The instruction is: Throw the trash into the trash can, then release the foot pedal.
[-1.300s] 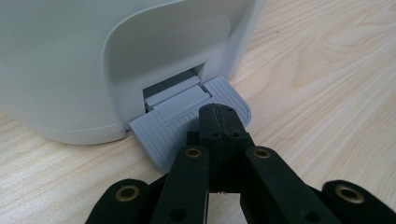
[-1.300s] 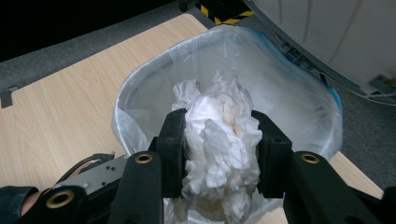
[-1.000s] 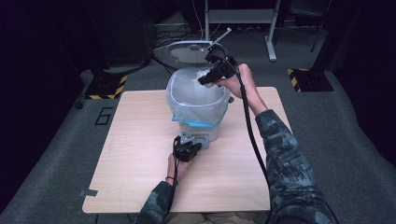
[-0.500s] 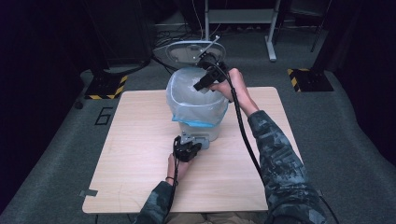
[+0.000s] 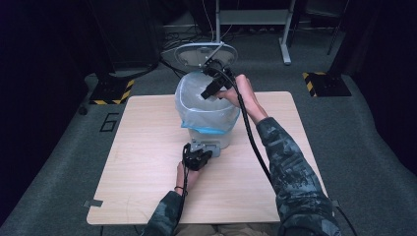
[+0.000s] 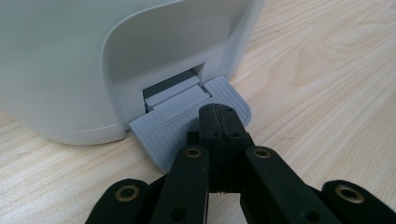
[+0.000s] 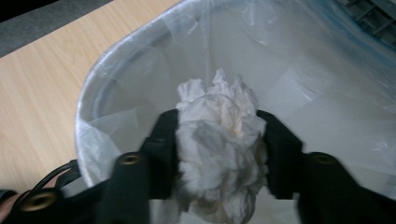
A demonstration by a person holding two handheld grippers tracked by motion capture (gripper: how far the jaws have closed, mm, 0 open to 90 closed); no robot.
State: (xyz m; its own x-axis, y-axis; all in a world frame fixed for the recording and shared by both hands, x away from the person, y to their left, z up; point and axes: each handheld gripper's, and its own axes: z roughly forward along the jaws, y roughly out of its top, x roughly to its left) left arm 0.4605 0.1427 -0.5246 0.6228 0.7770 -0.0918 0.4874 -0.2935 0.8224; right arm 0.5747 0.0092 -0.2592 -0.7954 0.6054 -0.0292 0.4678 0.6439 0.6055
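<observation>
High view puts a white pedal bin (image 5: 209, 115), lined with a clear bag that has a blue edge, in the middle of a wooden table (image 5: 147, 172); its lid (image 5: 199, 51) stands tipped open on the far side. On the near side of the bin, the left gripper (image 5: 199, 156) is at the bin's foot, and the right gripper (image 5: 212, 87) hangs over the bin's open mouth, its cable trailing back along the person's sleeve.

Left gripper view gives what the high view cannot: the grey ribbed pedal (image 6: 187, 123) jutting from a slot in the base of the bin (image 6: 93, 60), with the left gripper (image 6: 218, 122) resting on its top, jaws pressed together and nothing between them.

Right gripper view looks down into the bin (image 7: 116, 84) from above its rim. A crumpled wad of white tissue (image 7: 219, 154) sits between the right gripper (image 7: 217, 149) jaws, over the bag's interior. These jaws have just been opening; both still lie against the sides of the wad, and whether they still press on it cannot be told. The table (image 7: 56, 70) shows beyond the bin's rim.
</observation>
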